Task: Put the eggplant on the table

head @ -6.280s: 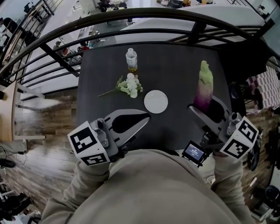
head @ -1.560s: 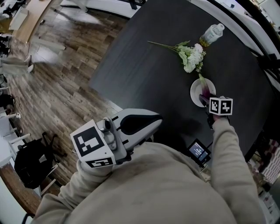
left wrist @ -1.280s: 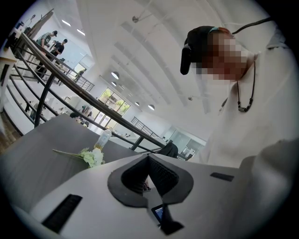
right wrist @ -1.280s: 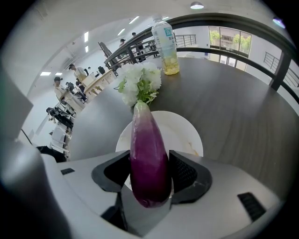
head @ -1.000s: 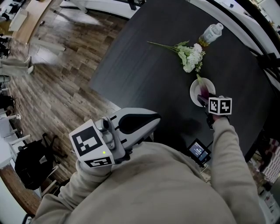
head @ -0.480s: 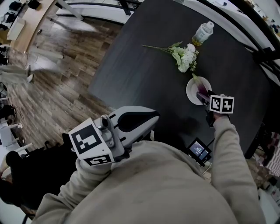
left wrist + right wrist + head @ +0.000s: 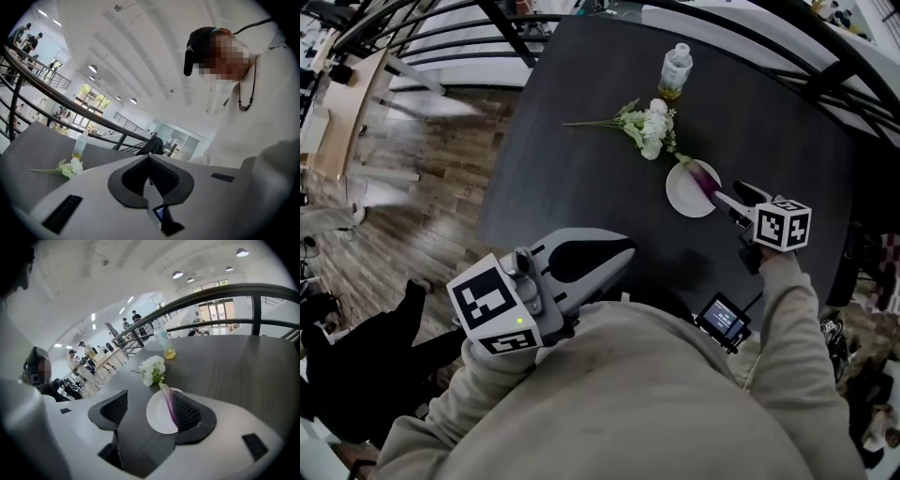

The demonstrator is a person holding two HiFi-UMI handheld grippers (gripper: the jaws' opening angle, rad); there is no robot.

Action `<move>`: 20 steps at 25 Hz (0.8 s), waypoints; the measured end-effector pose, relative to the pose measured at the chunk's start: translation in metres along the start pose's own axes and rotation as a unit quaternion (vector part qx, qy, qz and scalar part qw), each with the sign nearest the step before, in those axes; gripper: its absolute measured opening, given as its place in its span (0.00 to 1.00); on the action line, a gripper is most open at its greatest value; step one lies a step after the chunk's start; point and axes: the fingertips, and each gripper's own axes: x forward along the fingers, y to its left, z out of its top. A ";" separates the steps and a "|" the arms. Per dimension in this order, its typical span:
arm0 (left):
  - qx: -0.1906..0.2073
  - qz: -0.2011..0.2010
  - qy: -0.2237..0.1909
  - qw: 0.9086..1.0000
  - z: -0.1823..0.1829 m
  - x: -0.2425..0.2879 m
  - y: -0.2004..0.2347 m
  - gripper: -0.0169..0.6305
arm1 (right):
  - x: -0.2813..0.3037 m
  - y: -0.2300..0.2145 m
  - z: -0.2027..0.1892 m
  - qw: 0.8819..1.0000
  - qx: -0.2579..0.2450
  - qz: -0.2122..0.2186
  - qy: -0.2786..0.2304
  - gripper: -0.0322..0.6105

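Right gripper view | right tool (image 7: 151, 412) jaws just spread, gripping nothing | eggplant (image 7: 169, 405) on plate (image 7: 158, 423) just beyond, lengthwise along tool's line | left tool (image 7: 150, 175) pressed together, well apart

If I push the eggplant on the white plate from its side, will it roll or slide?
Probably it rolls: the eggplant is long and rounded and lies on its side on the plate. Its skin looks smooth, so it may also slip. The plate looks small and might shift on the table with it.
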 end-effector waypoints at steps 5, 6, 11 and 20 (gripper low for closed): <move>0.024 -0.042 0.012 0.999 0.015 0.014 -0.019 0.03 | -0.078 0.049 0.036 0.995 -0.002 0.046 -0.084 0.49; 0.029 -0.049 0.013 0.998 0.019 0.016 -0.022 0.03 | -0.095 0.061 0.042 0.993 -0.007 0.056 -0.102 0.41; 0.058 -0.079 0.017 0.995 0.035 0.026 -0.036 0.03 | -0.164 0.116 0.064 0.978 -0.048 0.090 -0.184 0.11; 0.098 -0.137 0.004 0.986 0.058 0.049 -0.066 0.03 | -0.230 0.171 0.077 0.956 -0.123 0.063 -0.257 0.07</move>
